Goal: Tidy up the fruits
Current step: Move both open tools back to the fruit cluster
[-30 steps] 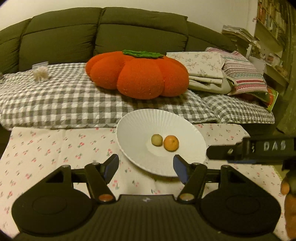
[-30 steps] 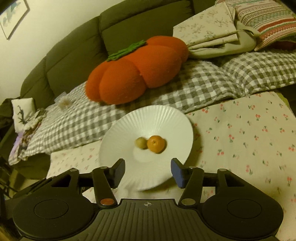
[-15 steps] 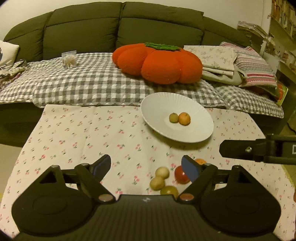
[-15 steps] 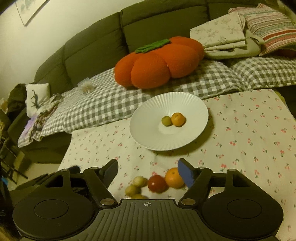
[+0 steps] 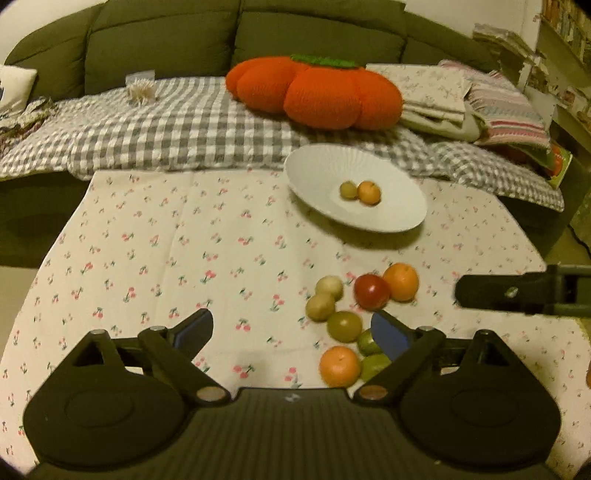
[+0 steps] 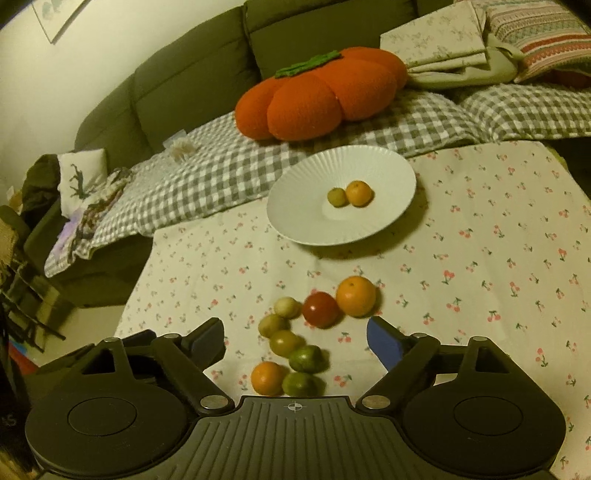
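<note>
While jaws agape, fruits seemingly between.

- No legible text, label, brand, number or sign is showing in either wrist view.
- Books on the shelf, far right beyond the left claw, are appearing too blurred to read.
- The framed picture, upper left beyond the right claw, is showing no readable lettering.
</note>
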{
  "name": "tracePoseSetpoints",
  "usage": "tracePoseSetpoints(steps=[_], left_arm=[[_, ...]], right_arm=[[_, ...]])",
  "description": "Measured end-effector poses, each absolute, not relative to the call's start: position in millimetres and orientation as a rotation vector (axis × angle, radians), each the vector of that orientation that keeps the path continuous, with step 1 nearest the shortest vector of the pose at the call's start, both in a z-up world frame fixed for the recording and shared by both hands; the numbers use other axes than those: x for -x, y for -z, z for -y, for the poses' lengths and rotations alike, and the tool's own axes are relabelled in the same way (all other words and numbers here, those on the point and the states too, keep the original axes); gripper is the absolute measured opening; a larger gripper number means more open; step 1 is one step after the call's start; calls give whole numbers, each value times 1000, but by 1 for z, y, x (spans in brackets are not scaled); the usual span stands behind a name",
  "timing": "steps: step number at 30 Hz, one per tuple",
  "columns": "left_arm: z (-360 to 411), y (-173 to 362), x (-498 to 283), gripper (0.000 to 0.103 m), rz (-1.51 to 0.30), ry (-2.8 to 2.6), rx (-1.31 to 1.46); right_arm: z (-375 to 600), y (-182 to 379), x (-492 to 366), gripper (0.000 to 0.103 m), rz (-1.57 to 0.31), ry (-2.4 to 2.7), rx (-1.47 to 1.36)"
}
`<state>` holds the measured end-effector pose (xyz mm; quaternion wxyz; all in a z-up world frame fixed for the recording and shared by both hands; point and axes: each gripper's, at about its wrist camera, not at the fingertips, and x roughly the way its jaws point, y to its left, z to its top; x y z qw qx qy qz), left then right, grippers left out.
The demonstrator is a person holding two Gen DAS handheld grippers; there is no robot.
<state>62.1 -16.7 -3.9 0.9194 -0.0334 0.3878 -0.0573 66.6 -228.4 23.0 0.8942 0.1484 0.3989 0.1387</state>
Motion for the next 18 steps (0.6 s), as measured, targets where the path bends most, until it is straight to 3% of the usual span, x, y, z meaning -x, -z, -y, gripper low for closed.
tracePoseSetpoints(steps=[12, 15, 18], left_arm=[[19, 29, -63, 92, -857, 197, 54], [24, 37, -62, 89, -867, 225, 35], [28, 46, -63, 79, -882, 243, 23]], right_arm=[[245, -3, -72, 87, -868, -251, -327], [244, -1, -72, 87, -874, -268, -319], [242, 3, -74, 87, -885, -274, -311]])
